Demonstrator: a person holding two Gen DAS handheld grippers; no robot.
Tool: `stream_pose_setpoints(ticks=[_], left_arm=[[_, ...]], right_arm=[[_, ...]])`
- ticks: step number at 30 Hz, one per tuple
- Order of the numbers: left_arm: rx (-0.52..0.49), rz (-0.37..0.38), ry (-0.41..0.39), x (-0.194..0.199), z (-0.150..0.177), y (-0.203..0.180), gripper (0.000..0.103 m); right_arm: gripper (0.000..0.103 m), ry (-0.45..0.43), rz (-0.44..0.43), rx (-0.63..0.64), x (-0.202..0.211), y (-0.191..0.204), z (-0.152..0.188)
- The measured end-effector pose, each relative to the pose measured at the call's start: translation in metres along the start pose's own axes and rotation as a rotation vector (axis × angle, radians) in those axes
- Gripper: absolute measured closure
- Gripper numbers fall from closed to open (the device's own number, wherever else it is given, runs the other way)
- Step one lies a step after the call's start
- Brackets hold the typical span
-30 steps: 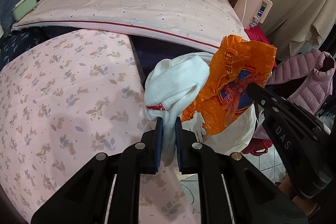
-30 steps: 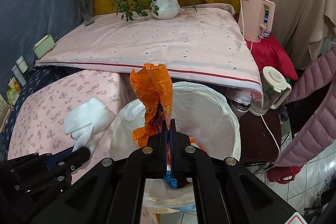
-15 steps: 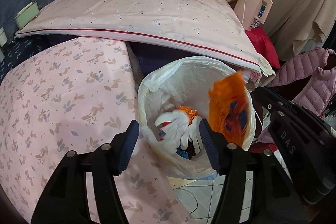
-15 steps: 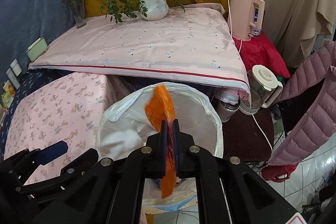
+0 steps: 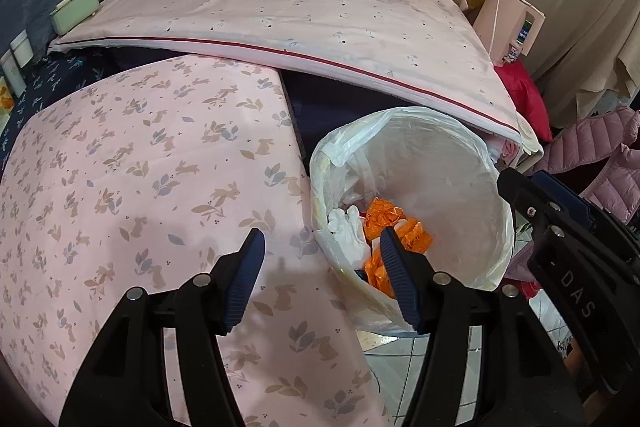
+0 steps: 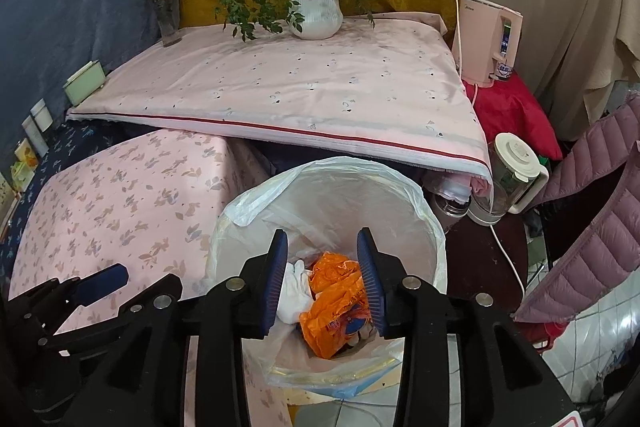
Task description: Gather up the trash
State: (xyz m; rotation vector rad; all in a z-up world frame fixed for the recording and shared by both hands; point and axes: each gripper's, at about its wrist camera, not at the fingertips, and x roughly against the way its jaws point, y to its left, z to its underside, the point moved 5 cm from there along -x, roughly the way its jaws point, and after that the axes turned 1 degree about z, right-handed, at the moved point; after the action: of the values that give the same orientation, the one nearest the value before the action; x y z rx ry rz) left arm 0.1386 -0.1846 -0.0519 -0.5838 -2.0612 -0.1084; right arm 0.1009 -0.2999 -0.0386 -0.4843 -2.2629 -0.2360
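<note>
A round bin with a white liner (image 5: 400, 115) (image 6: 332, 163) stands on the floor beside the floral-covered table. At its bottom lie a crumpled orange plastic bag (image 5: 384, 217) (image 6: 336, 287) and a white cloth (image 5: 346, 231) (image 6: 296, 291). My left gripper (image 5: 320, 235) hovers open over the bin's near left rim, holding nothing. My right gripper (image 6: 322, 233) hangs directly above the bin's mouth; its jaws are opening and nothing is between them, the trash lying well below. Each gripper also shows at the edge of the other's view.
A table with a pink leaf-print cloth (image 5: 140, 167) lies to the left of the bin. Behind it is a surface under a pale pink cover (image 6: 300, 87) with a potted plant (image 6: 316, 15). A jug (image 6: 516, 171), a pink appliance (image 6: 488, 39) and a mauve puffer jacket (image 6: 592, 207) crowd the right.
The left gripper opened and the white cloth fell into the bin. Then the right gripper opened and the orange bag dropped in beside it.
</note>
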Motion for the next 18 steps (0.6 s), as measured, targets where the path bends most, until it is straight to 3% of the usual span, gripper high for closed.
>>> stream_pose_setpoints(ticks=[6, 18], left_arm=[[0.023, -0.023, -0.003, 0.007, 0.006, 0.016, 0.042], [0.057, -0.075, 0.006, 0.018, 0.031, 0.05, 0.036]], right_arm=[[0.062, 0.011, -0.009, 0.027, 0.004, 0.011, 0.006], [0.043, 0.02, 0.002, 0.089, 0.017, 0.037, 0.03]])
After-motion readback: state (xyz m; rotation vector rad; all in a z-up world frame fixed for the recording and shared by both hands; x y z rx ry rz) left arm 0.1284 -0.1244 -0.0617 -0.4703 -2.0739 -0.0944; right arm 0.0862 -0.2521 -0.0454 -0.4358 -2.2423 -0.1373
